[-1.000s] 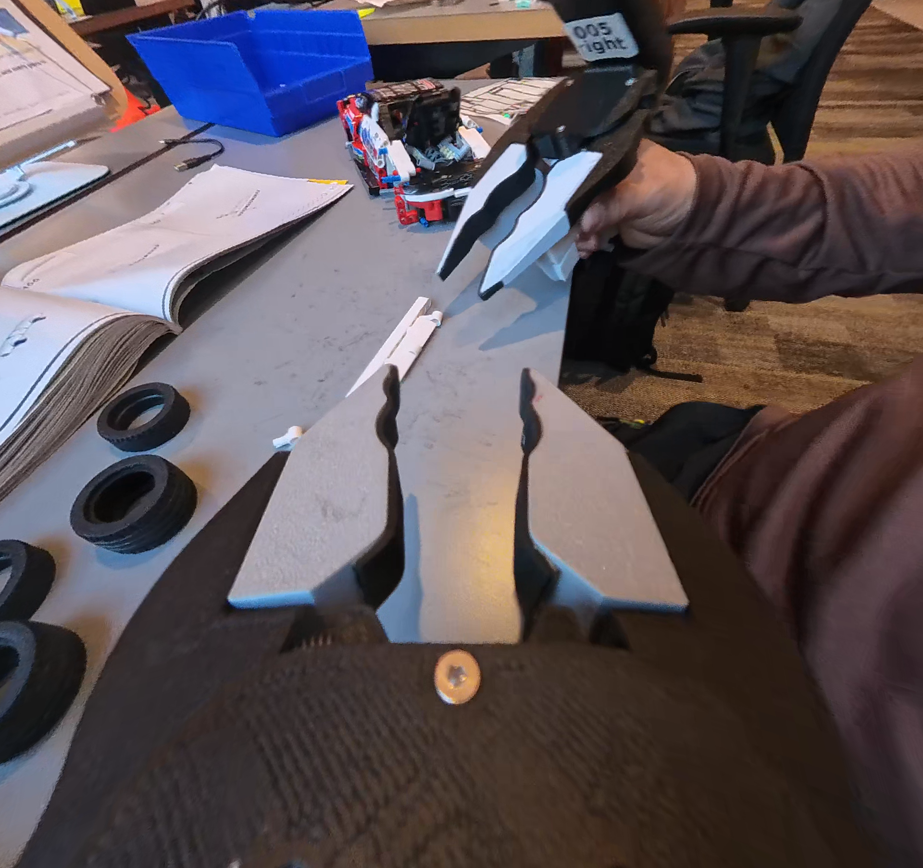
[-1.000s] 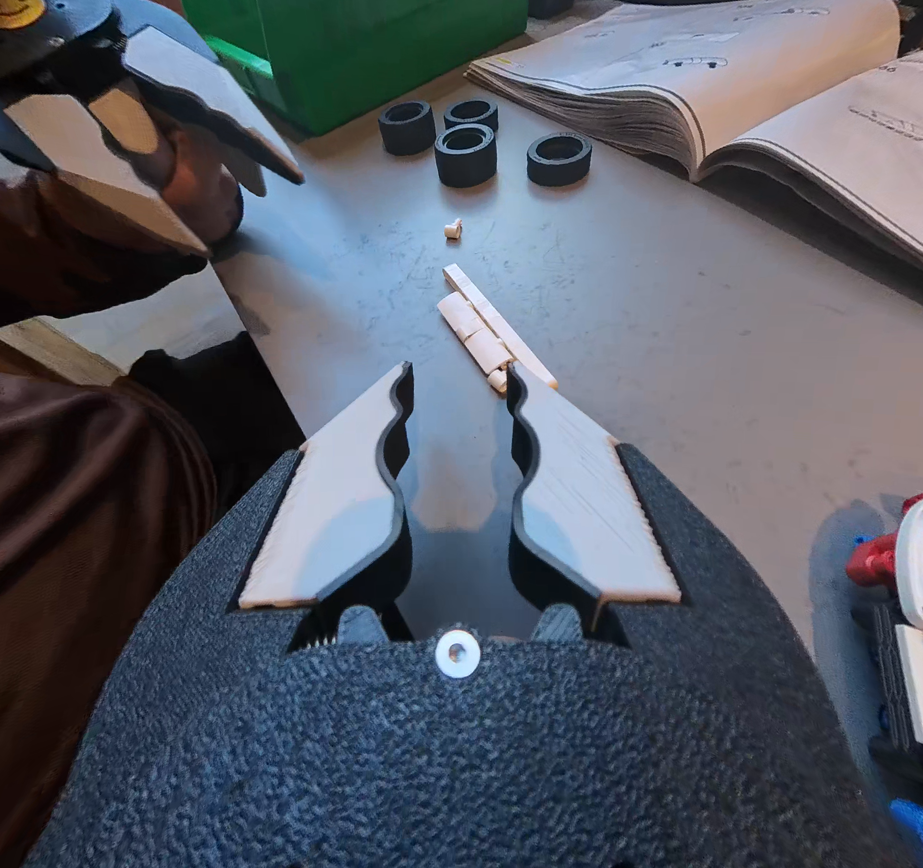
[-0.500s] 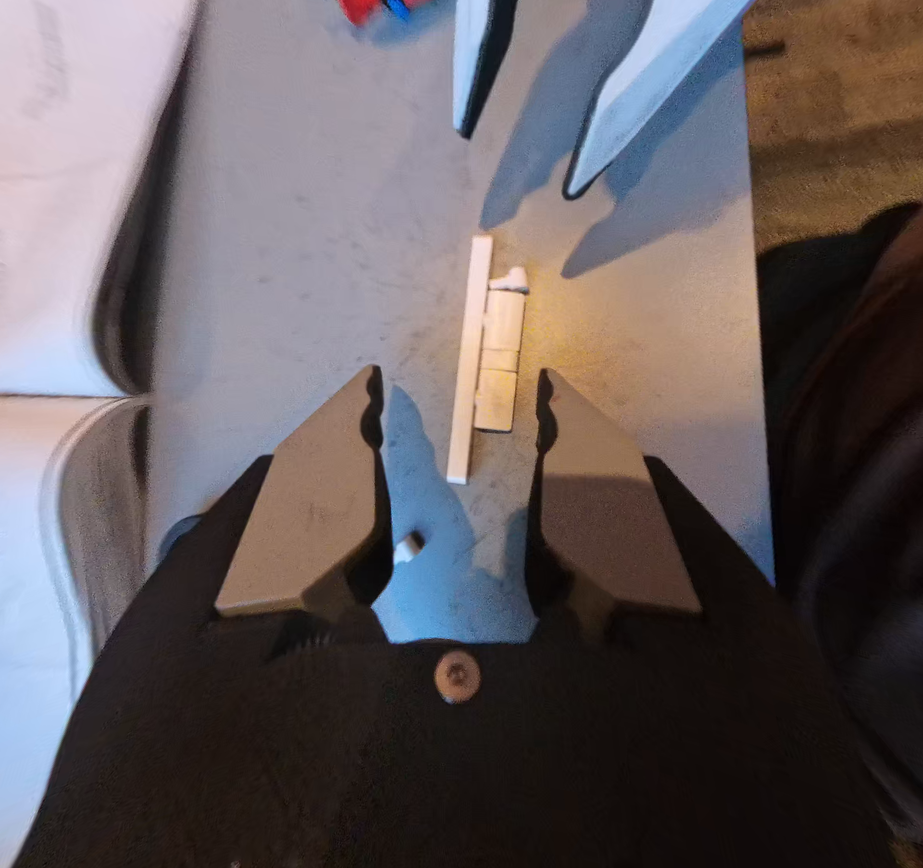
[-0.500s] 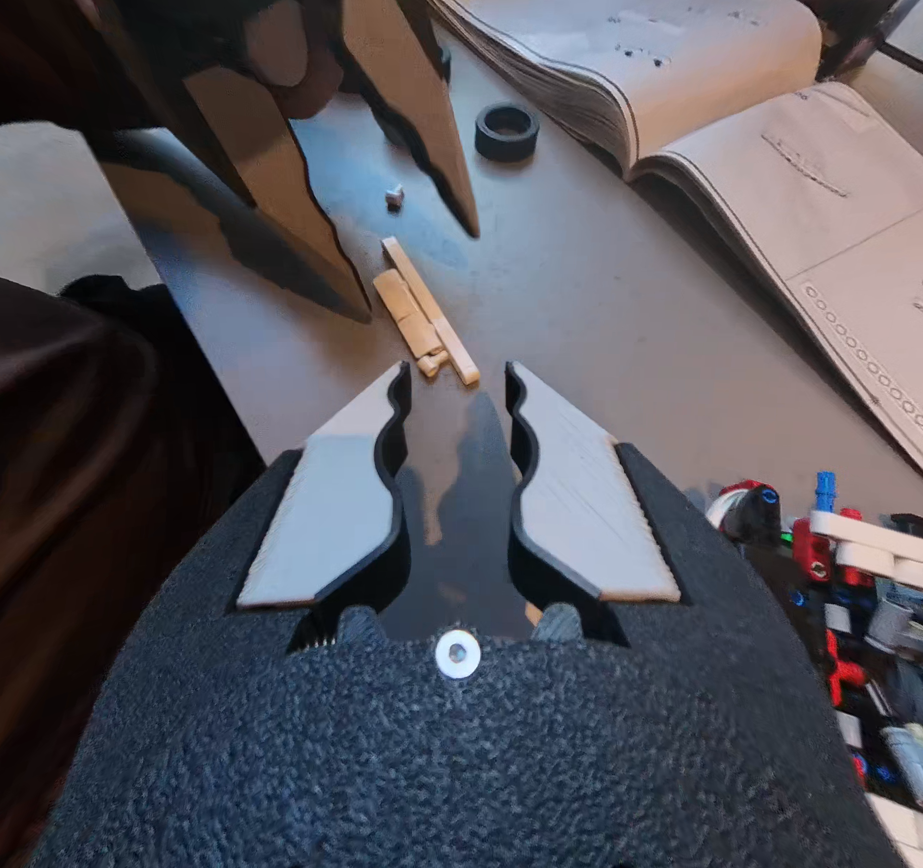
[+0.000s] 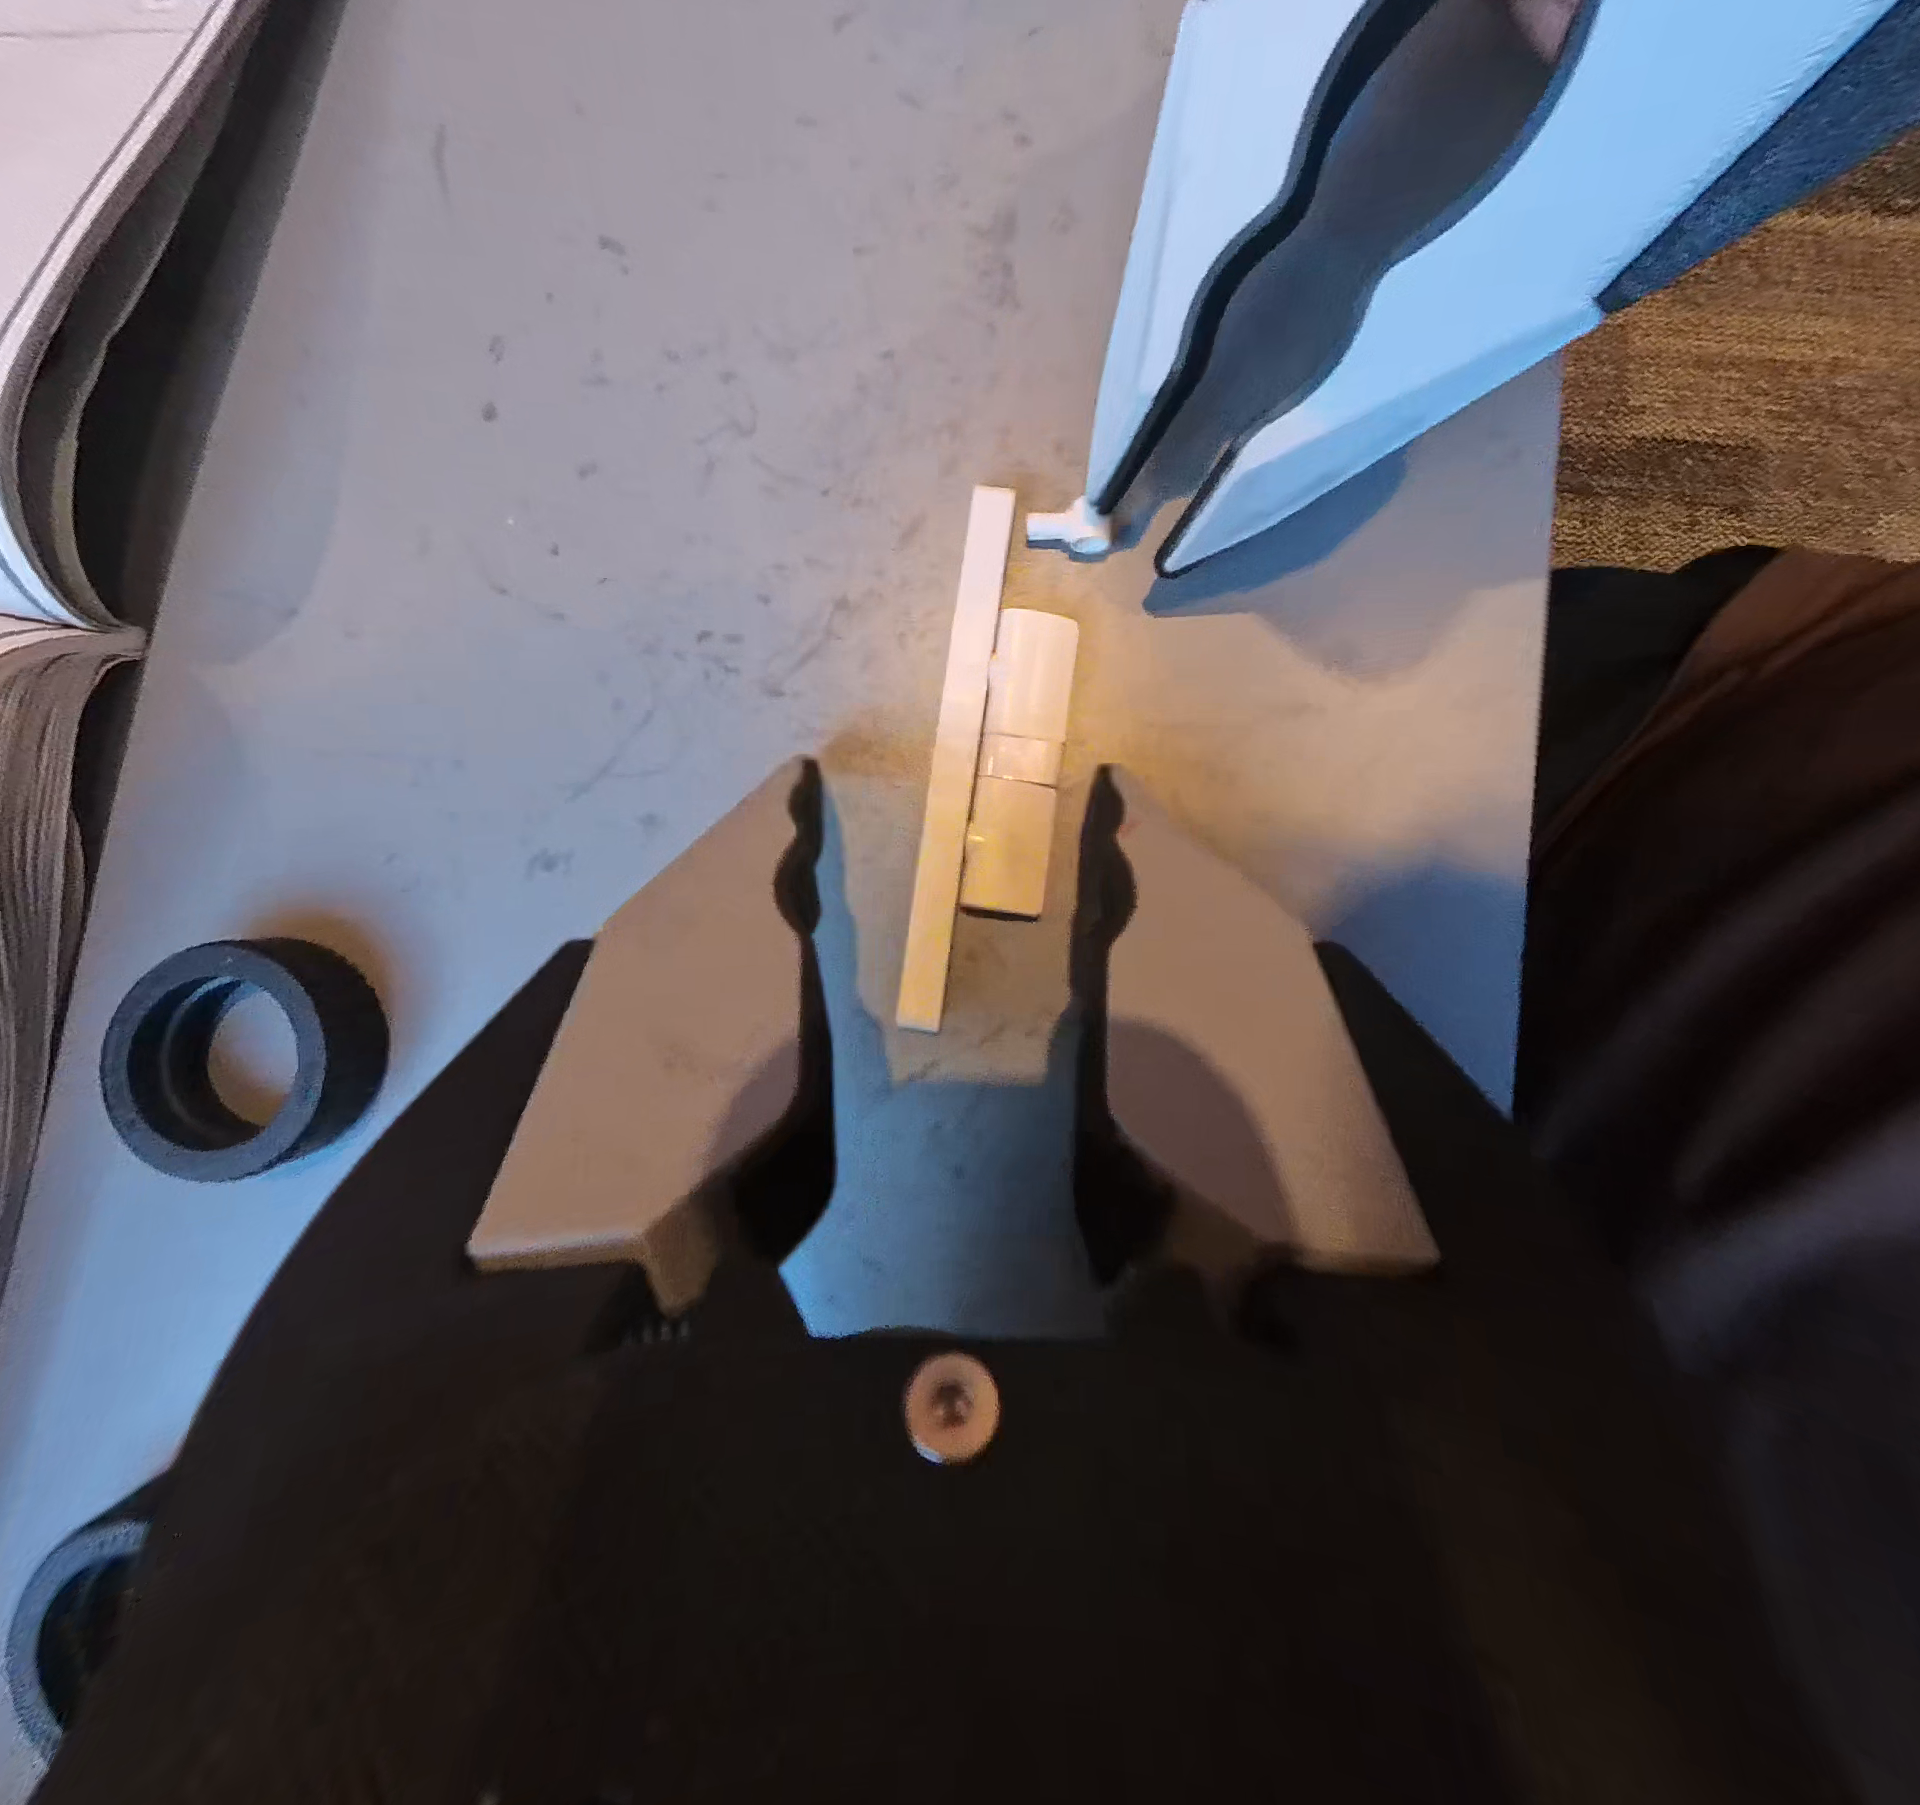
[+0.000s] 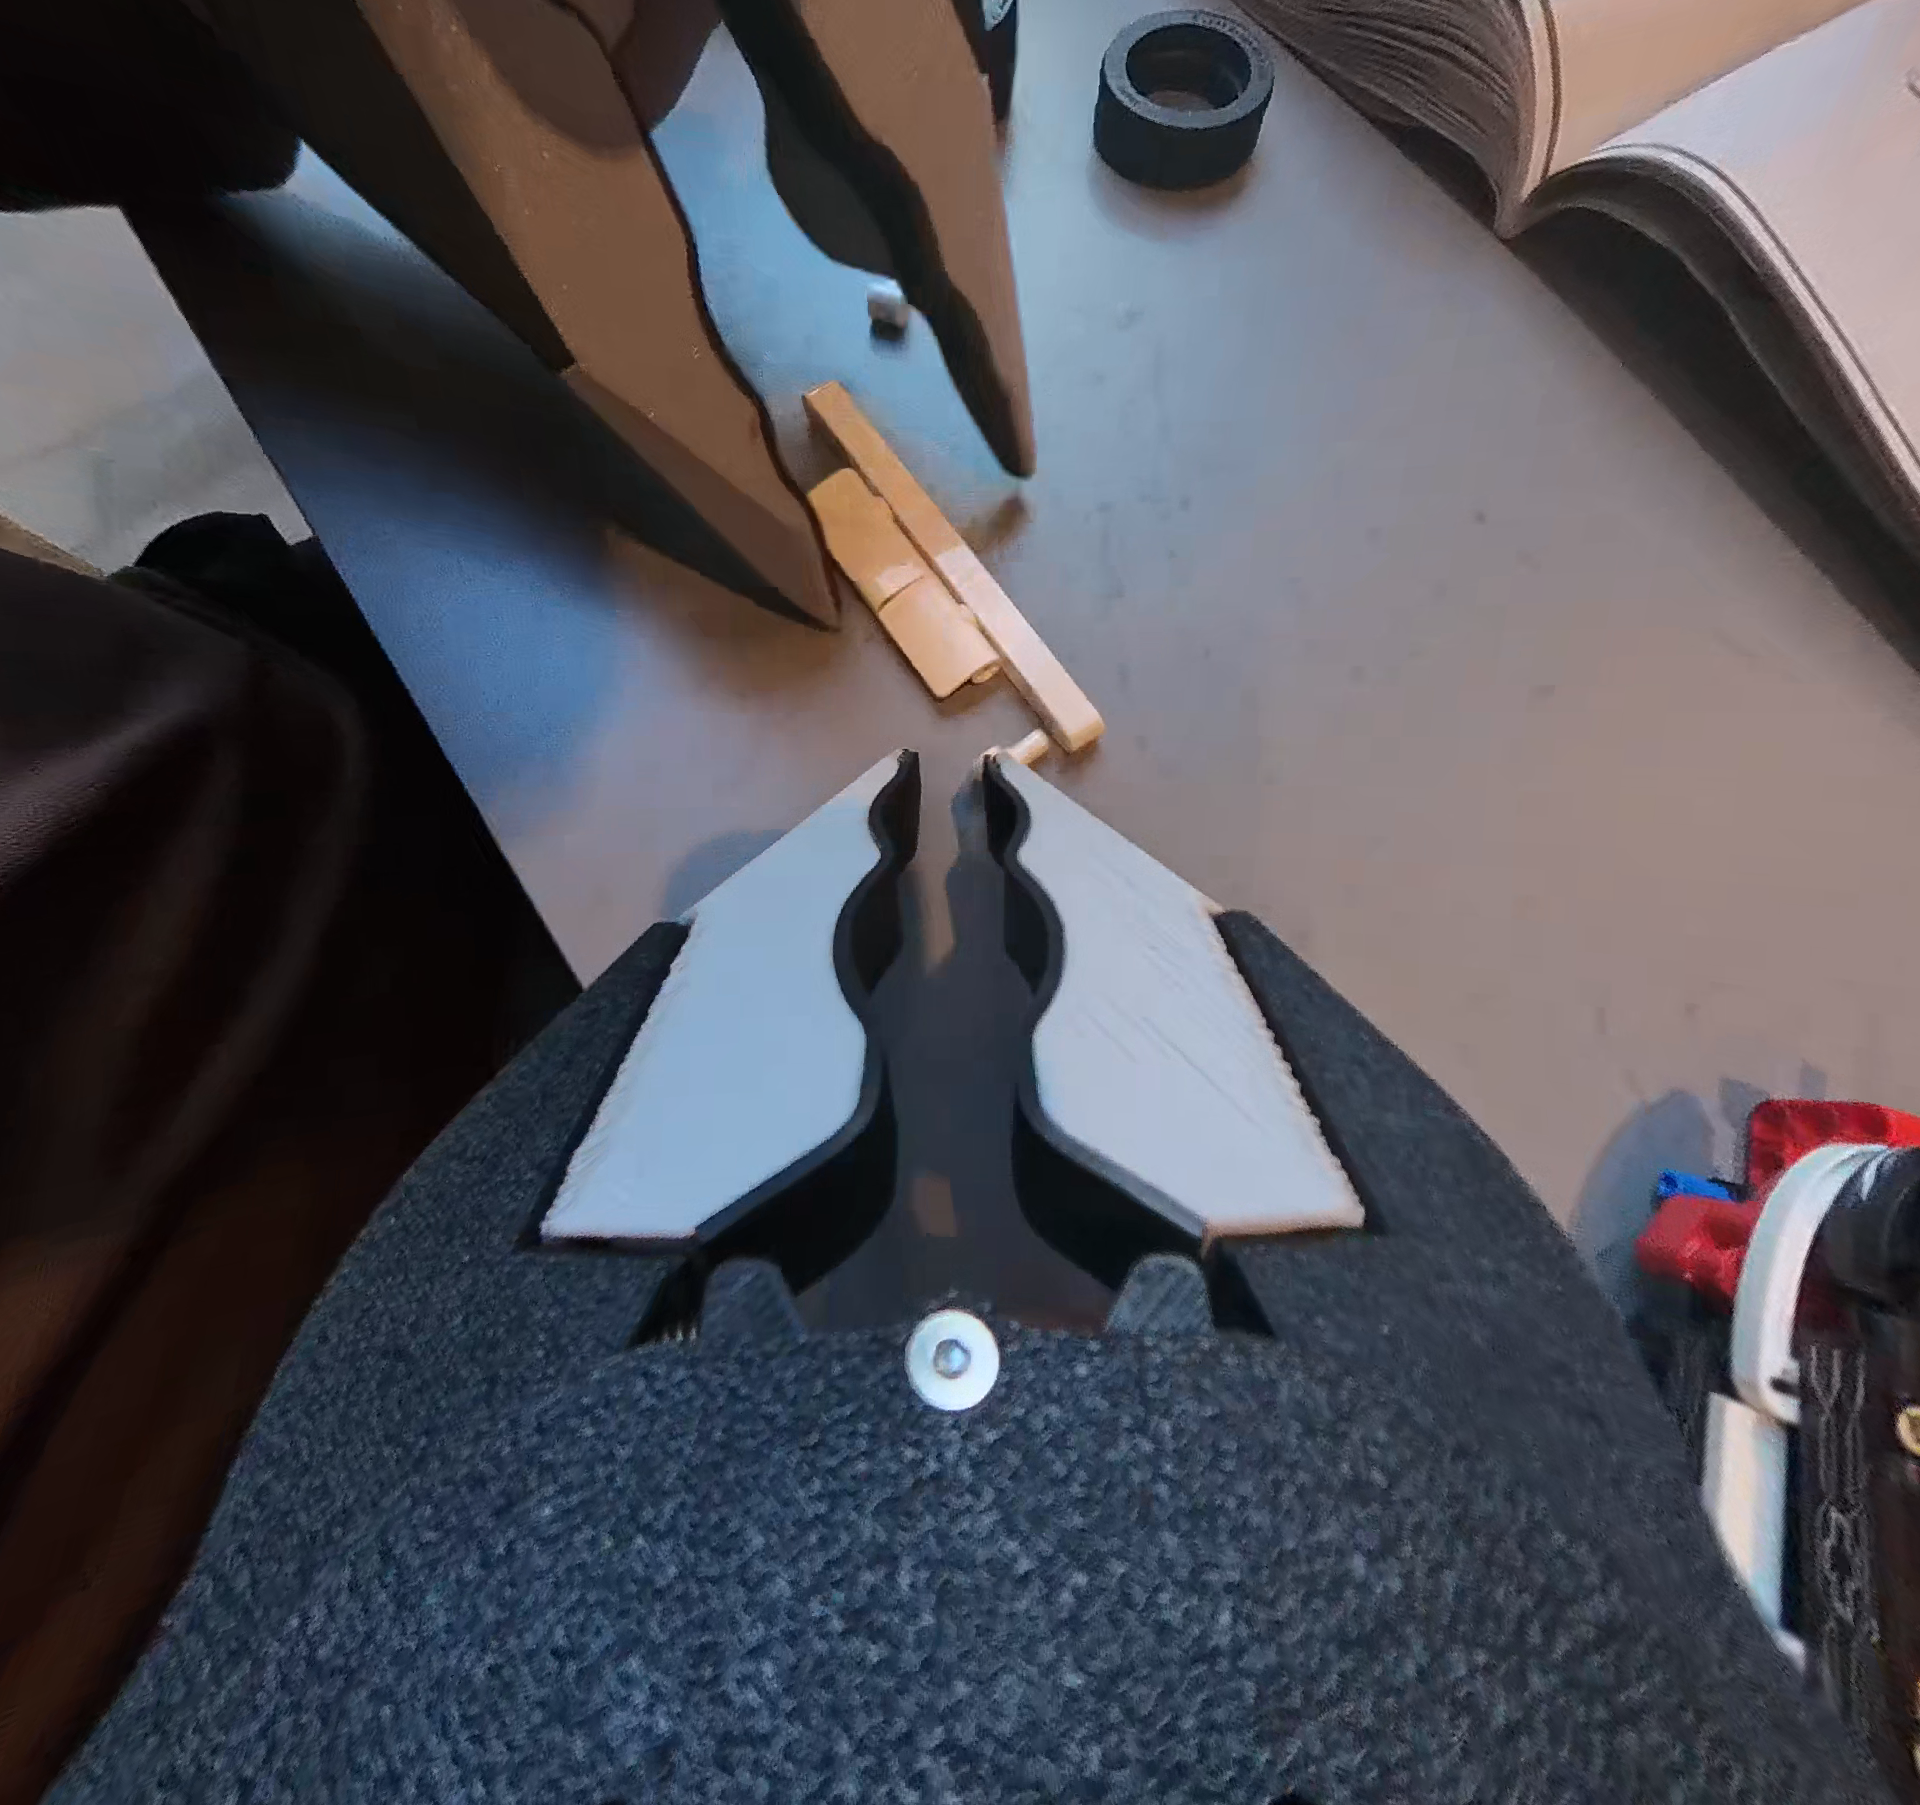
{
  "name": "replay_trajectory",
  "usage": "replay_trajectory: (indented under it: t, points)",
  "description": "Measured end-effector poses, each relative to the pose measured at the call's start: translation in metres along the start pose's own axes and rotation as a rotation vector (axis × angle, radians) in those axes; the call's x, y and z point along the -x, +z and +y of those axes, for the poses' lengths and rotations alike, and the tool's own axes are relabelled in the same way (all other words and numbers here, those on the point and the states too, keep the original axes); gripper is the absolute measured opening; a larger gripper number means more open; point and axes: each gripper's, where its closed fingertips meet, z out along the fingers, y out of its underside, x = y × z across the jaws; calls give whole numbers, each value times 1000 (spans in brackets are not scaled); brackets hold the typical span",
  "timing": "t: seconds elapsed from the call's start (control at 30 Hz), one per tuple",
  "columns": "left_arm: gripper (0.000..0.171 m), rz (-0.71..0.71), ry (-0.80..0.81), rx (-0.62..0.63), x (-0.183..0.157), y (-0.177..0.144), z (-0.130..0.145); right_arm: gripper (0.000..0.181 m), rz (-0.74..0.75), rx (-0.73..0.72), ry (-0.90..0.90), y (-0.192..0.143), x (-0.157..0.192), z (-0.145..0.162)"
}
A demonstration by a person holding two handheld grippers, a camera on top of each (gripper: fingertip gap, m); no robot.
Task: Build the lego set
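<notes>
A long white bar [image 5: 961, 716] and a shorter white piece [image 5: 1023, 758] lie side by side on the grey table [image 5: 623, 405]. My left gripper [image 5: 951, 789] is open, low over them, with one finger on each side of their near ends. It also shows in the right wrist view [image 6: 923, 540], straddling the pieces [image 6: 935, 592]. My right gripper [image 6: 948, 766] is empty, its jaws only a narrow gap apart. A small white pin [image 6: 1023, 745] lies against the outside of one fingertip. The left wrist view shows this gripper [image 5: 1138, 529] and the pin [image 5: 1070, 529].
Black tyres [image 5: 244, 1059] [image 6: 1184, 98] and an open instruction book [image 5: 104, 197] [image 6: 1662, 93] lie to one side. The red, white and black model [image 6: 1818, 1288] stands near my right gripper. A tiny white part [image 6: 886, 311] lies behind the left fingers. The table edge [image 5: 1538, 716] is close. One gripper's finger ends stand about 5 centimeters off the other's.
Both grippers have come down towards the white pieces from opposite ends. My right gripper's jaws have narrowed. The small pin has moved off the end of the shorter piece.
</notes>
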Motion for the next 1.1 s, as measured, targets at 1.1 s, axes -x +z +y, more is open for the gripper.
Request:
replay_trajectory:
  t: [1.1]
  points:
    - [22, 60, -5, -124, 6, 14, -17, 28, 8, 163, -165, -14, -3, 15]
